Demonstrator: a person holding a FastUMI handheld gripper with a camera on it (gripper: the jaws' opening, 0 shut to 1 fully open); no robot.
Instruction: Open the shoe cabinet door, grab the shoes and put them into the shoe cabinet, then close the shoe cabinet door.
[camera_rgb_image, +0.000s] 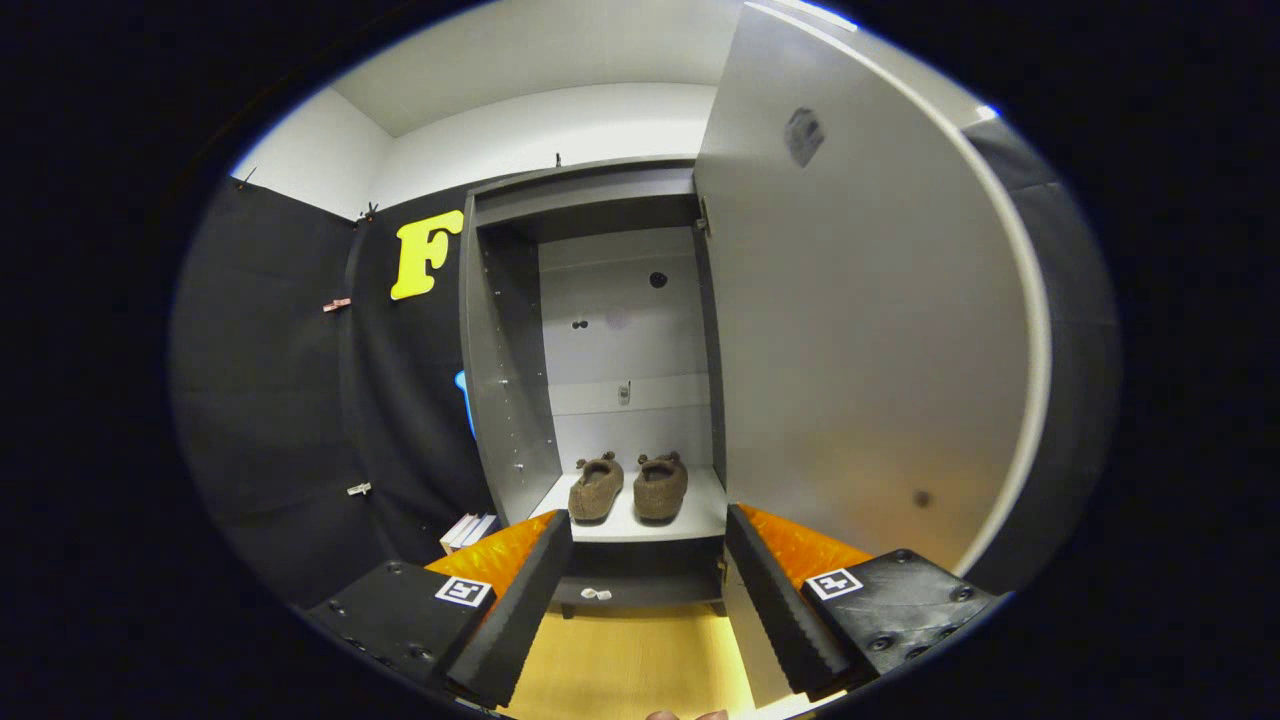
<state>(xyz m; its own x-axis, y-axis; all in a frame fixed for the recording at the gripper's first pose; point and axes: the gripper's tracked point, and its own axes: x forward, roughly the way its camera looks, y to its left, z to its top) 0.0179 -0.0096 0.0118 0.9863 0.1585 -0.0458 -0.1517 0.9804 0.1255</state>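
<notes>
Pair of brown fuzzy slippers (628, 487) standing inside the open grey shoe cabinet (510, 400), jaws apart and holding nothing.

The gripper (648, 560) faces the cabinet opening with its two fingers spread wide, nothing between them; the slippers sit side by side beyond the fingertips on the pale bottom shelf (705, 510), toes pointing towards the jaws, the two almost touching. The tall pale cabinet door (860, 330) is swung open and stands beyond and above the right finger. The cabinet's pale back panel (620, 320) rises behind the slippers. Beyond the left finger, a small stack of white flat items (466, 531) rests at the foot of the cabinet's side. Light wooden floor (625, 660) lies between the fingers.
</notes>
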